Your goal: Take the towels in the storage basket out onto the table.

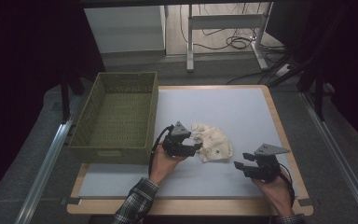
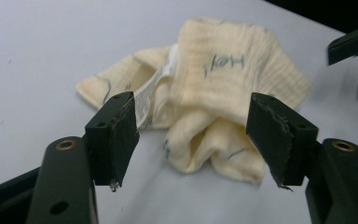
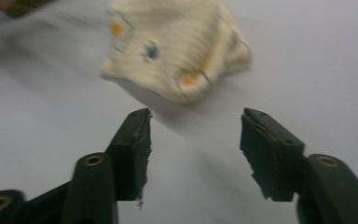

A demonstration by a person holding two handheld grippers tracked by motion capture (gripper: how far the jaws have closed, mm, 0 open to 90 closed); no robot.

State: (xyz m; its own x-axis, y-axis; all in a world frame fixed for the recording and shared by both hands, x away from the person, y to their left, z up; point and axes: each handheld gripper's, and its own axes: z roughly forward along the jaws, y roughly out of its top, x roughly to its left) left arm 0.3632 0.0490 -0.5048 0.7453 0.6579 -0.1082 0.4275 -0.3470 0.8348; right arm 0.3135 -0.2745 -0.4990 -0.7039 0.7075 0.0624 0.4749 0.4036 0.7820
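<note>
A crumpled cream cloth (image 1: 212, 142) with small printed marks lies on the pale mat, near the table's middle. My left gripper (image 1: 196, 148) sits just left of it, tips pointing at its edge. In the left gripper view the cloth (image 2: 214, 84) lies straight ahead of the left gripper (image 2: 193, 135), whose jaws stand apart with the pads off the fabric. My right gripper (image 1: 240, 161) hovers to the cloth's right, a short gap away. Seen from the right gripper view, the cloth (image 3: 177, 46) is beyond the right gripper (image 3: 196, 144), which is open and holds nothing.
A green woven basket (image 1: 107, 154) stands at the table's left side, close behind my left hand. The pale mat (image 1: 242, 107) covers a wood-edged table. A desk frame and loose cables are on the floor beyond the far edge.
</note>
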